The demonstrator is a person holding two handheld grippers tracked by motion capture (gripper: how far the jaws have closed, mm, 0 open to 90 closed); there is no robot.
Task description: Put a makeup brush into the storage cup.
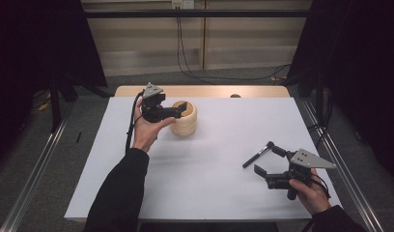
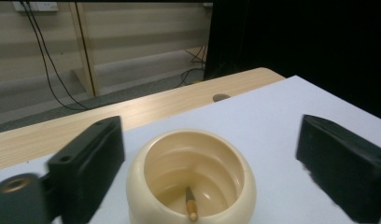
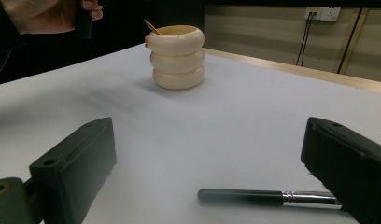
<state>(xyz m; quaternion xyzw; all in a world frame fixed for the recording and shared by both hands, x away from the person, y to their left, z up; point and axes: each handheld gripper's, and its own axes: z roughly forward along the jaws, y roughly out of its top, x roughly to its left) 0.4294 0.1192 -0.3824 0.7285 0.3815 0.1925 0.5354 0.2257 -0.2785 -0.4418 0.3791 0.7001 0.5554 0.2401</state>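
White covering spreads over the table (image 1: 204, 193), with a strip of bare wood along its far edge and dark curtains to either side. On it, toward the far left, stands the cream holder (image 1: 184, 118), a squat pot built of three stacked rings, and everything else is easiest placed from it.

Directly over the holder's mouth hangs the left gripper (image 2: 207, 158). Its jaws stand wide apart, one on each side of the rim, with nothing between their pads. Inside the holder lies a slim orange-brown pencil (image 2: 191, 205), its tip resting low in the bowl and its other end leaning up past the rim on the person's left side; the long axis is steeply tilted rather than upright. Judging by that, one item is already delivered and let go.

Well apart from the holder, toward the near right corner, the right gripper (image 3: 216, 177) has its jaws equally wide and empty. Just ahead of them, and still on the table, lies the black makeup brush (image 3: 268, 197). It lies flat; in the high view its axis runs diagonally, the dark handle end nearer the holder and the metal-collared end by the right jaw. That brush looks like the part left: it is not yet gripped, lifted or carried to the holder.
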